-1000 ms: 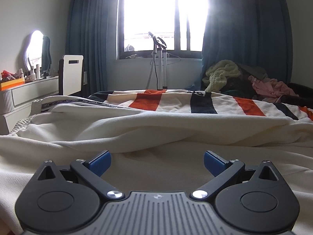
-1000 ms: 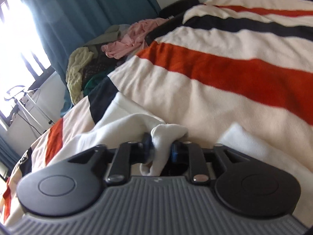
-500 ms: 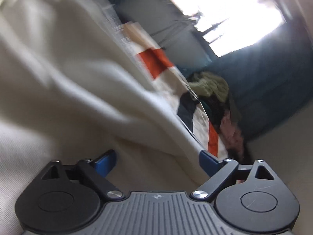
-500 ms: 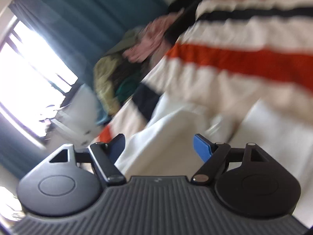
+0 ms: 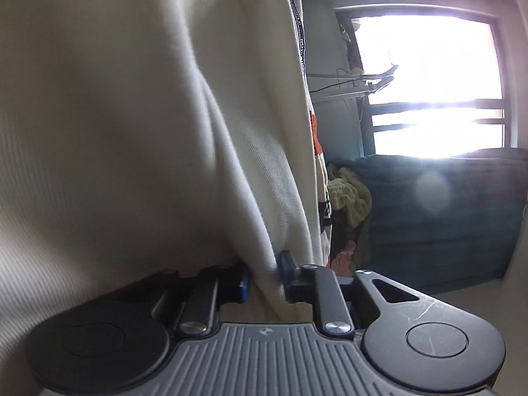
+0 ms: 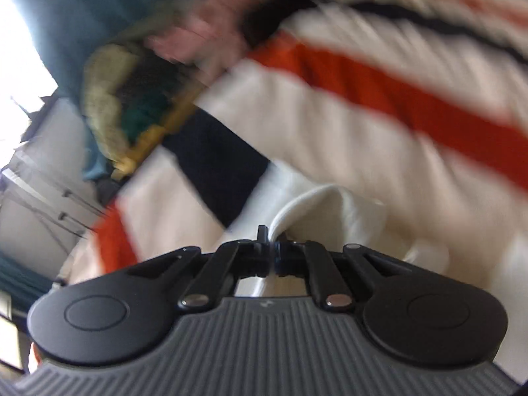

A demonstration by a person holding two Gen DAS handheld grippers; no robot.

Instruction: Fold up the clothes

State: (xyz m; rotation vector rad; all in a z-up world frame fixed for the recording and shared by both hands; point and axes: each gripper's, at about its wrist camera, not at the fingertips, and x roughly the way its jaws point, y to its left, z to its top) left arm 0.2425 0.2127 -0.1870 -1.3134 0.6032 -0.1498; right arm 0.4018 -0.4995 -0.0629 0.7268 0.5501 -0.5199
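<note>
Cream garment [image 5: 138, 132]: off-white ribbed knit; black band with white lettering along its edge at 12 o'clock in the left wrist view. Left gripper [image 5: 264, 277]: black body, blue pads. Right gripper [image 6: 272, 254]: black body, grey ribbed housing. Blanket [image 6: 346, 125]: cream ground with orange-red and black stripes. Curtain [image 5: 439, 217]: dark teal. Clothes pile [image 6: 158, 66] at 10 o'clock in the right wrist view: yellow-green, pink, dark green, black.
</note>
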